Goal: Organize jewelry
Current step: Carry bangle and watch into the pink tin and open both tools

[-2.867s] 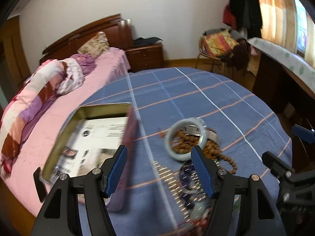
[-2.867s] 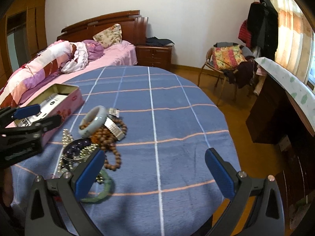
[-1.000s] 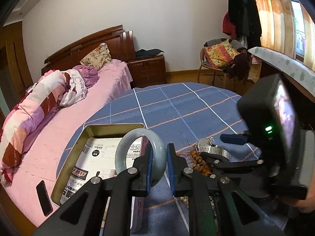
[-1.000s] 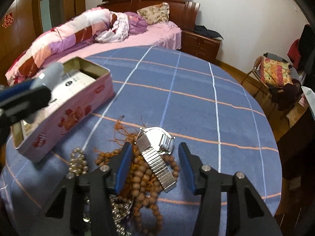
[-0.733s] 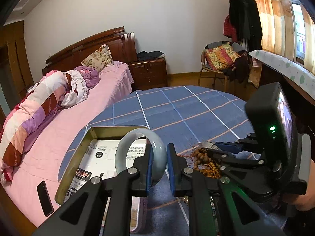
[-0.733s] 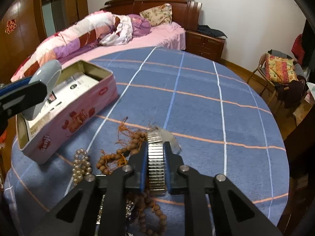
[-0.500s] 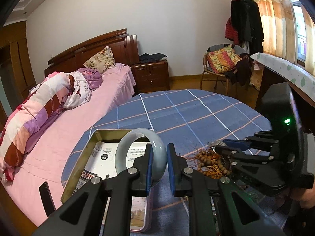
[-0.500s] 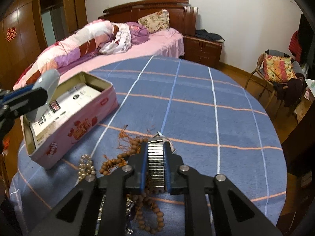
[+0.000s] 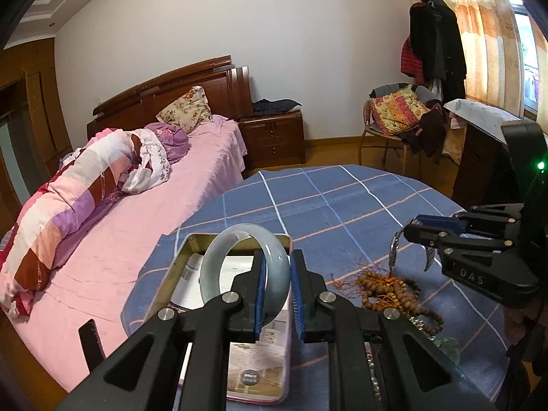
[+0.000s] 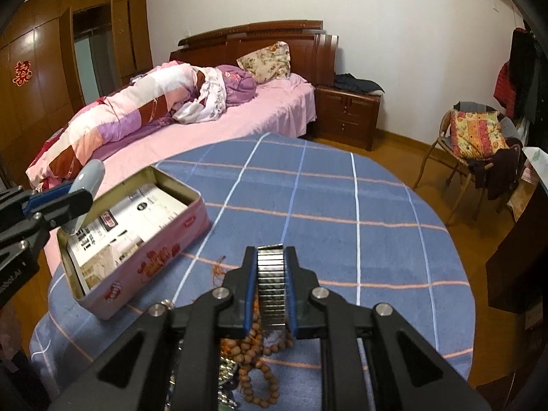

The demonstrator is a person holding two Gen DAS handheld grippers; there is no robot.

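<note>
Left gripper [image 9: 277,294] clamped on pale jade bangle [image 9: 245,270], hovering above open pink tin box [image 10: 137,243] for dropping in; right gripper [image 10: 270,294] pinching silver metal watch band [image 10: 271,284] clear of brown wooden beads [image 9: 387,289]

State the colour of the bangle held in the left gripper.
The bangle is a pale, milky grey-green, clearest in the left wrist view.

- A metal watch band [image 10: 271,286] is clamped between the blue pads of the right gripper [image 10: 270,287], raised above the wooden beads [image 10: 255,359].
- The pink tin [image 10: 161,257] is seen open on the blue checked tablecloth [image 10: 342,212], papers lying inside.
- At the left edge, a pale bangle [image 10: 87,176] is pinched by the left gripper [image 10: 73,195], near the tin's rim.
</note>
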